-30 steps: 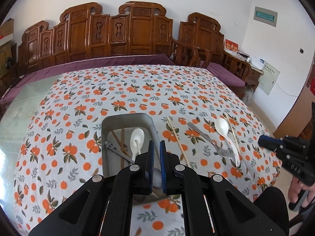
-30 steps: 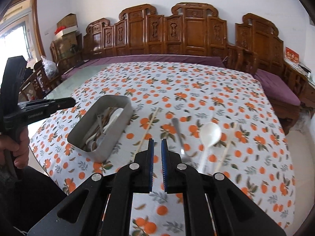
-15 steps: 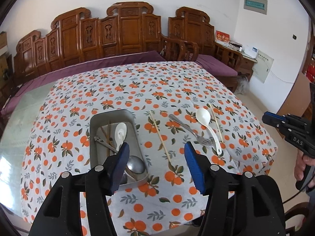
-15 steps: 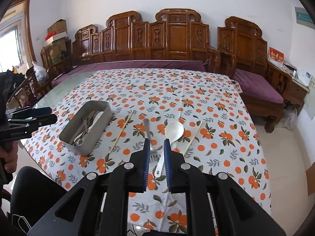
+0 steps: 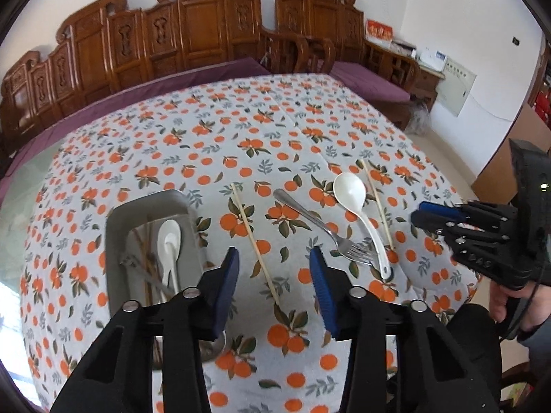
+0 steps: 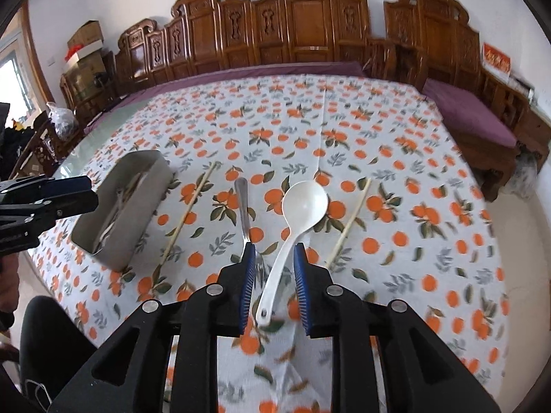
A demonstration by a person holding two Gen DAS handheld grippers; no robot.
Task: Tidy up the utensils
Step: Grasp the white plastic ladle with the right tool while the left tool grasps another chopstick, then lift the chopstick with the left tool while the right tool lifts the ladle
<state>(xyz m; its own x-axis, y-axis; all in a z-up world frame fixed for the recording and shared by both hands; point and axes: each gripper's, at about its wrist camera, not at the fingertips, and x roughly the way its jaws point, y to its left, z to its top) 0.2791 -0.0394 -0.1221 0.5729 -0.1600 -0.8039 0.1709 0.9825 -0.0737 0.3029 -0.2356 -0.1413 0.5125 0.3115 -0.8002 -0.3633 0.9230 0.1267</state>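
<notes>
A grey metal tray (image 5: 115, 227) (image 6: 148, 186) holds a white spoon (image 5: 169, 241), a fork and chopsticks. On the orange-print cloth lie a chopstick (image 5: 253, 237) (image 6: 187, 210), a metal fork (image 5: 320, 227) (image 6: 242, 206), a white spoon (image 5: 358, 206) (image 6: 296, 220) and a second chopstick (image 5: 377, 203) (image 6: 347, 227). My left gripper (image 5: 273, 258) is open above the first chopstick, right of the tray. My right gripper (image 6: 274, 251) is open, its fingers either side of the white spoon's handle, above the table.
The table (image 6: 344, 120) is covered by the cloth; its near edge lies under both grippers. Carved wooden benches (image 6: 310, 34) with purple cushions stand behind and to the right. A person's leg (image 6: 44, 337) shows at the lower left.
The right gripper has opened and come down over the white spoon's handle. The left gripper has moved right, from over the tray to over the first chopstick, staying open.
</notes>
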